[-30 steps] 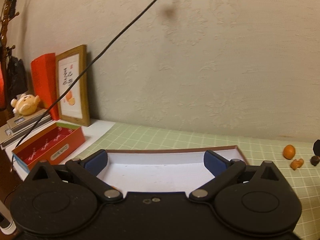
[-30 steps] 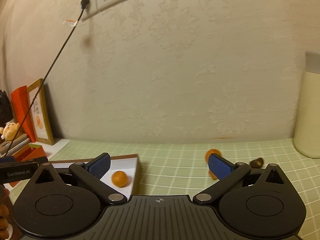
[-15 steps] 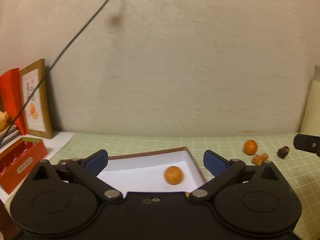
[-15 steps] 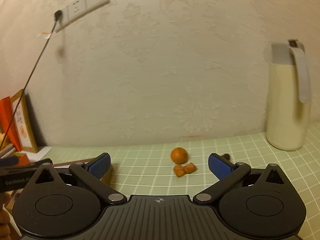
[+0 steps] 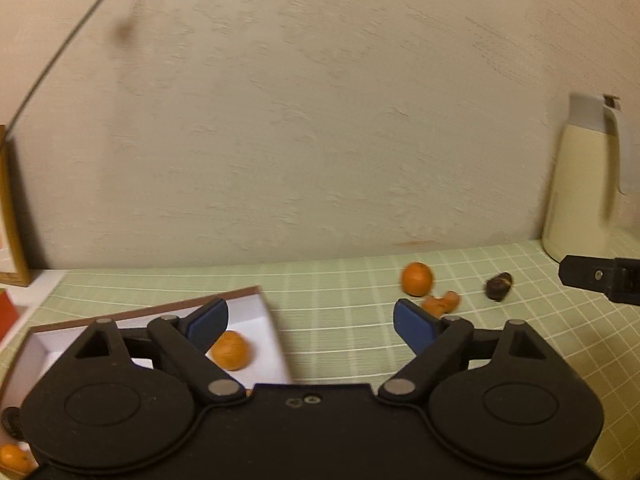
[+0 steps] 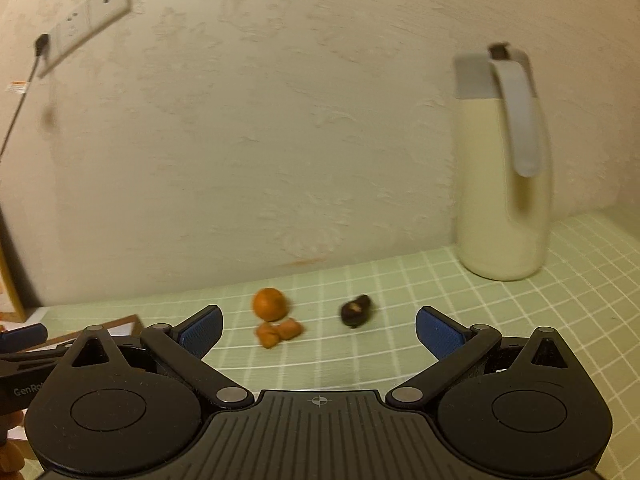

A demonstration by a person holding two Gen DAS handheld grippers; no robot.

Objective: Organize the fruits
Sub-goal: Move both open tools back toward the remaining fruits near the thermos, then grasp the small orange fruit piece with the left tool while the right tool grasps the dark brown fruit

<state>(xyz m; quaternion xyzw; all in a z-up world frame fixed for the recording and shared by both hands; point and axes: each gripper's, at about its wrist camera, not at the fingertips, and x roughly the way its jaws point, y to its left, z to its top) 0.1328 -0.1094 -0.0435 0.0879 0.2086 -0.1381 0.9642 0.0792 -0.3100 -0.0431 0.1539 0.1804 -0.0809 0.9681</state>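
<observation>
A white tray (image 5: 266,360) with a brown rim lies at lower left on the green checked mat, holding one orange (image 5: 229,350). My left gripper (image 5: 308,312) hovers over the tray's right edge, its jaws closing with nothing between them. Ahead to the right lie a loose orange (image 5: 417,279), small orange pieces (image 5: 440,302) and a dark fruit (image 5: 499,286). My right gripper (image 6: 318,326) is open and empty. It faces the same orange (image 6: 270,304), pieces (image 6: 278,332) and dark fruit (image 6: 355,311), which lie a little beyond its fingertips.
A cream jug (image 6: 500,184) with a grey handle stands at the back right against the wall. A picture frame (image 5: 10,220) leans at far left. A cable hangs from the wall socket (image 6: 84,20). Another orange (image 5: 12,458) sits in the tray's near left corner.
Both views have swung to the right: the tray has slid to the left, the loose fruits now lie ahead and the jug has come into sight. The left jaws have narrowed slightly.
</observation>
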